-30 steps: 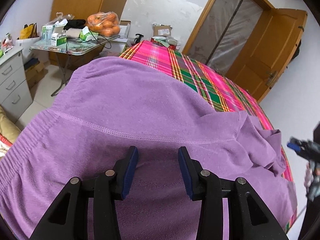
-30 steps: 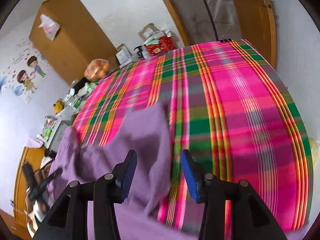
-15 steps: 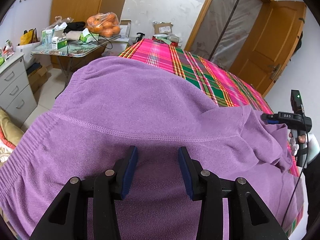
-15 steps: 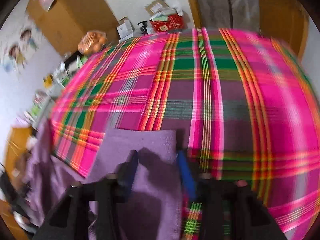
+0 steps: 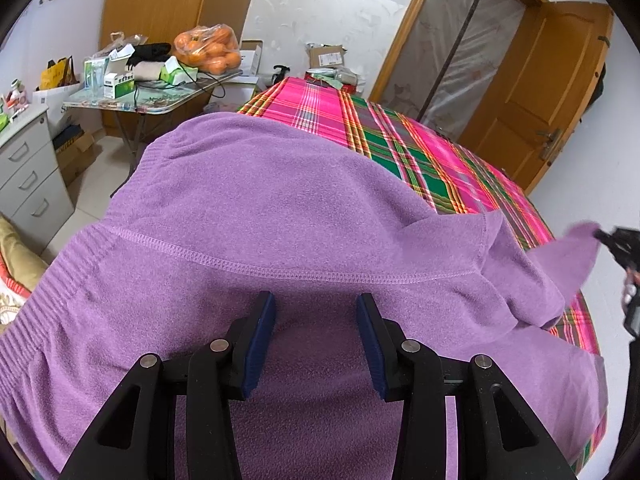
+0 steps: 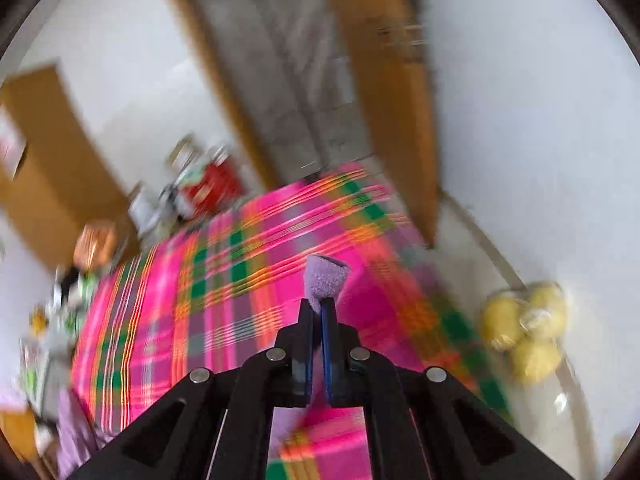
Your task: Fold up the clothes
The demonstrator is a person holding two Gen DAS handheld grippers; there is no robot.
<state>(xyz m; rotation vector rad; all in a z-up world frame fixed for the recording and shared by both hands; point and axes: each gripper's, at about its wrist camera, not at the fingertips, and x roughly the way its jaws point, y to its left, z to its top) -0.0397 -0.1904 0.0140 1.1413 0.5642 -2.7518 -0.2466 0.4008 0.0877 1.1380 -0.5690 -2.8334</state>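
A purple fleece garment (image 5: 280,216) lies spread over the near end of a bed with a pink and green plaid cover (image 5: 404,148). My left gripper (image 5: 316,312) is open just above the fleece, below a stitched seam, holding nothing. My right gripper (image 6: 319,305) is shut on a small fold of the purple garment (image 6: 325,278) and holds it up above the plaid cover (image 6: 224,280). In the left wrist view the right gripper (image 5: 618,240) shows at the far right, lifting a flap of the purple fabric (image 5: 568,256).
A cluttered folding table (image 5: 152,96) with a bag of oranges (image 5: 210,48) stands left of the bed. A grey drawer unit (image 5: 28,168) is at the far left. A wooden door (image 5: 536,92) is behind. A bag of yellow fruit (image 6: 524,336) lies on the floor.
My right gripper closed on an edge of the purple garment and lifted it clear of the bed, swinging upward. My left gripper stayed open over the fleece.
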